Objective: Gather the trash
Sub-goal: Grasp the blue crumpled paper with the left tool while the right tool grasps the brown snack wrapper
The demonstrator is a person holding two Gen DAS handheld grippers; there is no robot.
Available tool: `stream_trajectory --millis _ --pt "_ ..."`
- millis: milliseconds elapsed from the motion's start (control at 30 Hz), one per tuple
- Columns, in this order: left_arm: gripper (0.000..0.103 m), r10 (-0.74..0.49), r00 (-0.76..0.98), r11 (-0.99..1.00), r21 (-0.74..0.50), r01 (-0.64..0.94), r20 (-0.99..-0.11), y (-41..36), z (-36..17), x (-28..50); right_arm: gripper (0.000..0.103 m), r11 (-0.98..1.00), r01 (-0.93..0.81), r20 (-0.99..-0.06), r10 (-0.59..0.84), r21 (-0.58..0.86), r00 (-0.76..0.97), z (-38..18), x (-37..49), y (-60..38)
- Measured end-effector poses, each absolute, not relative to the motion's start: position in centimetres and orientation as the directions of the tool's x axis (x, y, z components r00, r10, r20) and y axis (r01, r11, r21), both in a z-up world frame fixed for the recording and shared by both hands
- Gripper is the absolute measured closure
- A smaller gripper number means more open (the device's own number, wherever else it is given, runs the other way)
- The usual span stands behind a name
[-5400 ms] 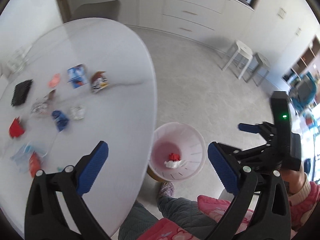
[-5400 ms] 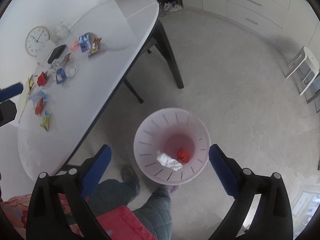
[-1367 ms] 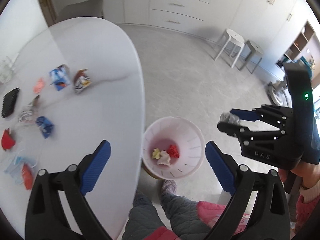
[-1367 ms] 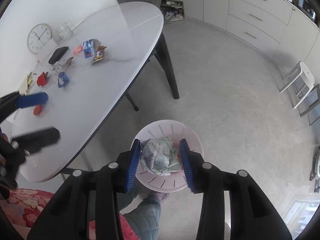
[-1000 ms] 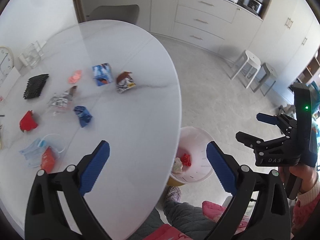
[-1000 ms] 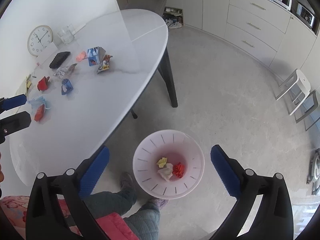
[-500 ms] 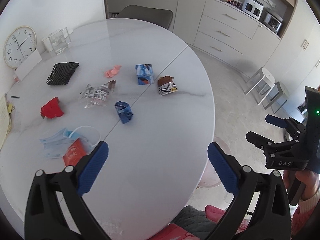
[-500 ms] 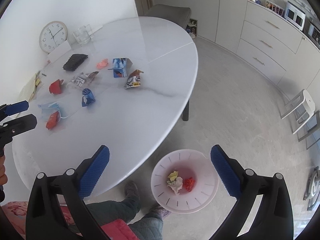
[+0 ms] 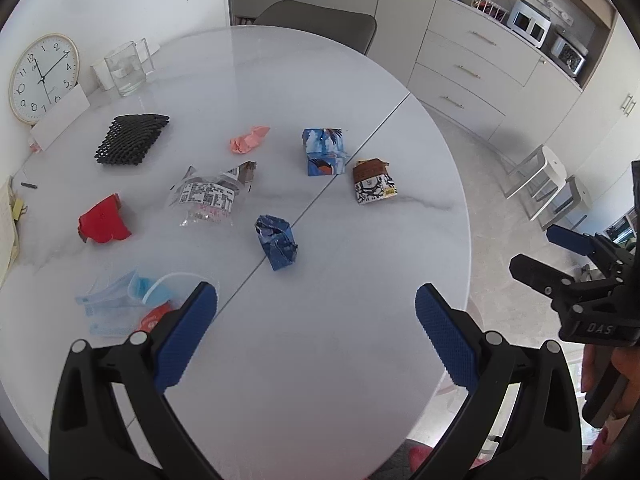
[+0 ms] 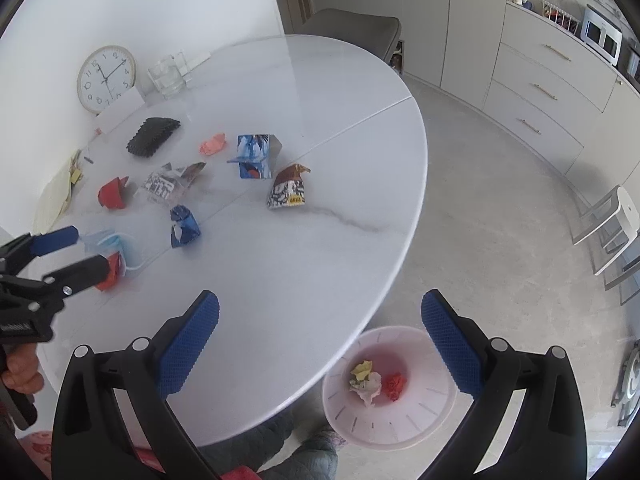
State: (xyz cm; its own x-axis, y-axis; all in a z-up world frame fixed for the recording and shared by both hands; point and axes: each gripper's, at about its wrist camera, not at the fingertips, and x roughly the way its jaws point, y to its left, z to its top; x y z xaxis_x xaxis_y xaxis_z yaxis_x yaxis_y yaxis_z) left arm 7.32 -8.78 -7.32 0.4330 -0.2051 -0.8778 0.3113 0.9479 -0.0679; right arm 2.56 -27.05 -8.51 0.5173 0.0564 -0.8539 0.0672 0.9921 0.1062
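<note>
Above the white oval table (image 9: 320, 360), both the left gripper (image 9: 316, 312) and right gripper (image 10: 320, 320) gape empty, between pickups: the pink bin (image 10: 420, 420) waits at five o'clock, while the crumpled blue wrapper (image 9: 276, 246) at twelve seems nearest to grab.

A round white marble-look table (image 9: 360, 92) filled the frame's middle. On it lay a black mesh pad (image 9: 134, 139) at upper left, a pink wad (image 9: 249, 142), a blue carton (image 9: 324, 152), a brown-topped wrapper (image 9: 374, 181), a clear labelled packet (image 9: 208, 196), a red scrap (image 9: 103, 225), a crumpled blue wrapper (image 9: 276, 242) and, lower left, face masks (image 9: 116, 300). A glass (image 9: 125, 69) and a clock (image 9: 42, 78) stood at the table's upper-left edge.
</note>
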Motion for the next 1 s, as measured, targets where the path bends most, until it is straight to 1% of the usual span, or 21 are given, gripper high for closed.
stream_trajectory --millis 100,233,367,467,533,600,667,733,767,833,933,1000 --pt "0.008 -0.194 0.425 0.952 -0.065 0.298 -0.884 -9.1 -8.8 9.1 0.002 0.992 0.064 -0.857 0.063 0.110 0.512 -9.0 4.6 -26.9" --pt "0.012 -0.159 0.389 0.962 -0.053 0.269 -0.907 -9.5 -11.5 11.8 0.002 0.992 0.059 -0.867 0.070 0.113 0.494 -10.2 7.1 -26.8" --pt "0.014 -0.135 0.353 0.970 -0.051 0.238 -0.926 -9.9 -13.7 14.1 0.002 0.988 0.069 -0.879 0.090 0.138 0.468 -11.7 9.7 -27.0" --pt "0.018 -0.131 0.326 0.975 -0.062 0.213 -0.936 -9.9 -15.2 15.7 0.002 0.987 0.082 -0.891 0.088 0.139 0.445 -13.1 11.7 -27.1" --pt "0.022 -0.126 0.305 0.977 -0.066 0.201 -0.944 -9.9 -16.3 16.7 0.002 0.986 0.091 -0.897 0.086 0.138 0.434 -14.0 12.8 -27.2" --pt "0.024 -0.115 0.295 0.981 -0.061 0.186 -0.949 -9.7 -17.0 17.3 0.002 0.984 0.102 -0.899 0.089 0.146 0.428 -14.6 13.7 -27.4" --pt "0.027 -0.101 0.290 0.984 -0.052 0.170 -0.952 -9.6 -17.7 17.9 0.002 0.983 0.108 -0.900 0.091 0.151 0.426 -14.9 14.3 -27.5" --pt "0.039 -0.099 0.274 0.986 -0.057 0.159 -0.957 -9.5 -18.2 18.3 0.002 0.983 0.105 -0.901 0.090 0.147 0.424 -15.2 14.8 -27.4" --pt "0.041 -0.101 0.267 0.986 -0.060 0.157 -0.958 -9.5 -18.5 18.4 0.002 0.985 0.103 -0.902 0.086 0.142 0.423 -15.3 14.9 -27.3" --pt "0.055 -0.107 0.250 0.985 -0.068 0.160 -0.962 -9.5 -18.9 18.5 0.002 0.987 0.094 -0.904 0.077 0.128 0.420 -15.6 15.1 -27.0" --pt "0.066 -0.098 0.257 0.985 -0.058 0.161 -0.961 -9.6 -19.1 18.4 0.002 0.989 0.088 -0.906 0.073 0.121 0.417 -15.9 15.5 -26.9" --pt "0.068 -0.100 0.258 0.985 -0.058 0.165 -0.961 -9.6 -19.1 18.4 0.002 0.989 0.088 -0.907 0.071 0.117 0.414 -16.1 15.8 -26.8"
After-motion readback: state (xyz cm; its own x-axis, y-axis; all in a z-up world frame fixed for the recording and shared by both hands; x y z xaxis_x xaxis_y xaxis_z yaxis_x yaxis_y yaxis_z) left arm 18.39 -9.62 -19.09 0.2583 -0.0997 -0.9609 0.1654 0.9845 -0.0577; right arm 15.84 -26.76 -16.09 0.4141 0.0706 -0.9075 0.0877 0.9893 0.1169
